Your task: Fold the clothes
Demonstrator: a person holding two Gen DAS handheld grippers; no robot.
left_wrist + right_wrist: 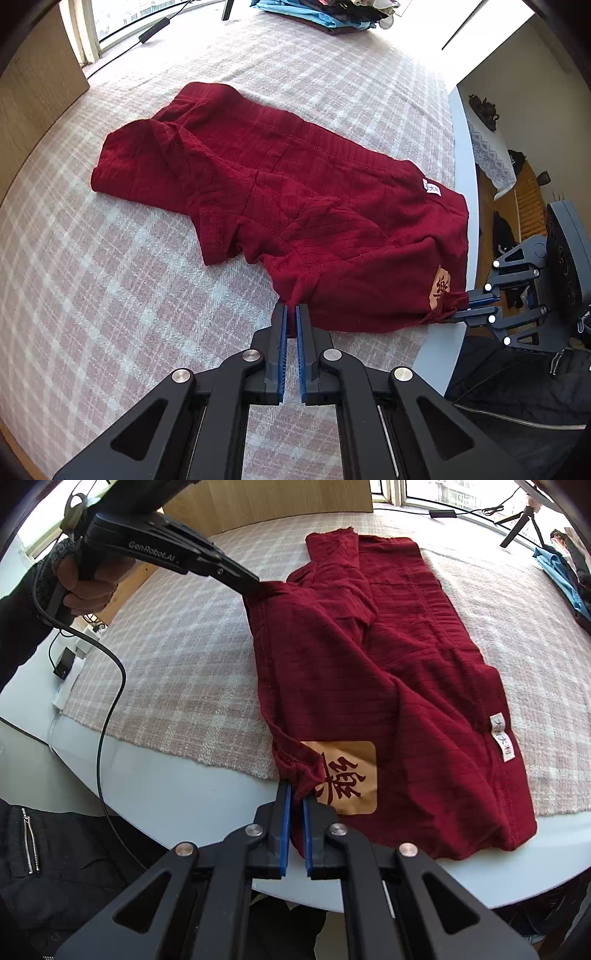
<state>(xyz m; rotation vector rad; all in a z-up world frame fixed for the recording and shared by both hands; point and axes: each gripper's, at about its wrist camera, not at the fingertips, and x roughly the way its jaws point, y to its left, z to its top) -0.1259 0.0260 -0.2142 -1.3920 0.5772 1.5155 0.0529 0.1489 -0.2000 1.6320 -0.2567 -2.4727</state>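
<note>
The left gripper [291, 310] is closed nearly to touching on the near hem of the dark red shirt [295, 206], which lies spread across the pink plaid cloth [110, 295] on the white table [461, 177]. At the table's edge the right gripper [466, 306] pinches the shirt's corner beside the tan patch [441, 286].

From the right wrist, the right gripper [297, 798] clamps a bunched fold of the shirt [388, 657] at the patch [351, 779], where the fabric overhangs the table [166, 794]. The left gripper [258, 585] grips the hem farther back.

Dark red shirt [295, 192] on pink-white plaid cloth [110, 295].
</note>
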